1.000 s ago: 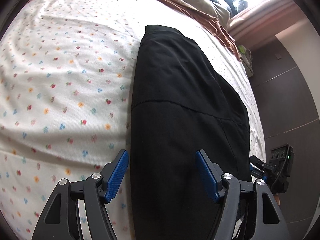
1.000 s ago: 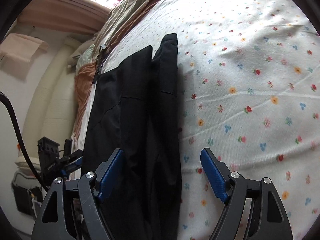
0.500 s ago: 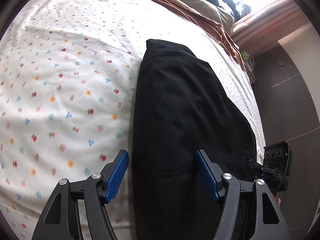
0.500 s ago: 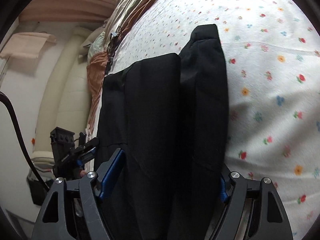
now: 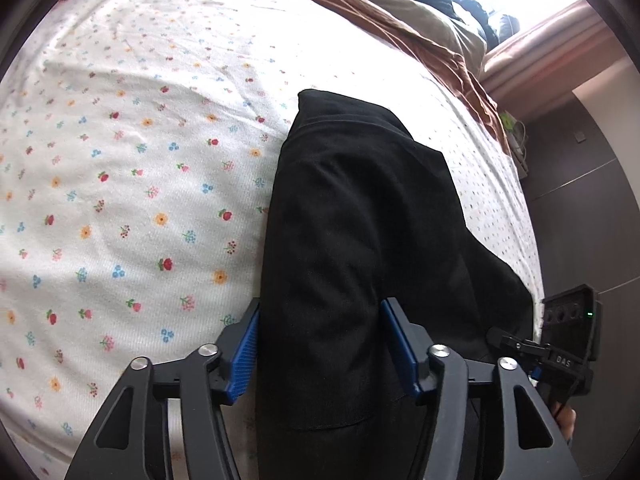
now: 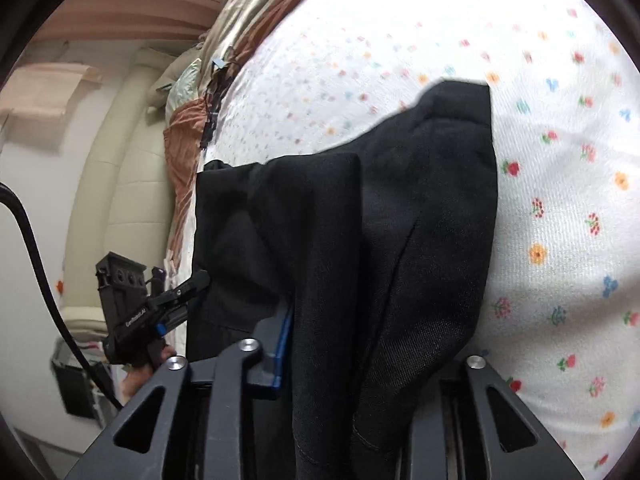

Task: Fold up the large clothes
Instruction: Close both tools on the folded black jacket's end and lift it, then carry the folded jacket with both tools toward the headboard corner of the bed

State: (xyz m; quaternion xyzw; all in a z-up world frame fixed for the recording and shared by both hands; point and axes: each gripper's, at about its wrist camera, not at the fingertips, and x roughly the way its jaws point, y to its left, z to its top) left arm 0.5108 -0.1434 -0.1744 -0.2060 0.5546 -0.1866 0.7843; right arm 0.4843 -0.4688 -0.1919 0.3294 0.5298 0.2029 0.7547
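So both of my grippers have closed in on the black garment (image 5: pixel 360 240) over the last second — a moment back the blue pads stood wide apart above it, with flowered sheet showing between them. Now the left gripper (image 5: pixel 320 344) has its pads pressed against either side of a raised fold of the dark cloth, clamped on it near the end closest to me. The right gripper (image 6: pixel 360 344) has cloth bunched up and draped over it; I can see one blue pad (image 6: pixel 282 344) hard against the fabric, but the other is buried under the folds, so I judge it is gripping without being fully certain.

The garment lies lengthwise on the floral bedsheet (image 5: pixel 140 200), already doubled into a long narrow strip, its far end reaching toward the rumpled brown blanket (image 5: pixel 400 20). In the right view the near end has lifted off the bed and the picture is smeared with motion.

To me that means the pickup is made — the next fold, near end carried toward far end, can begin.
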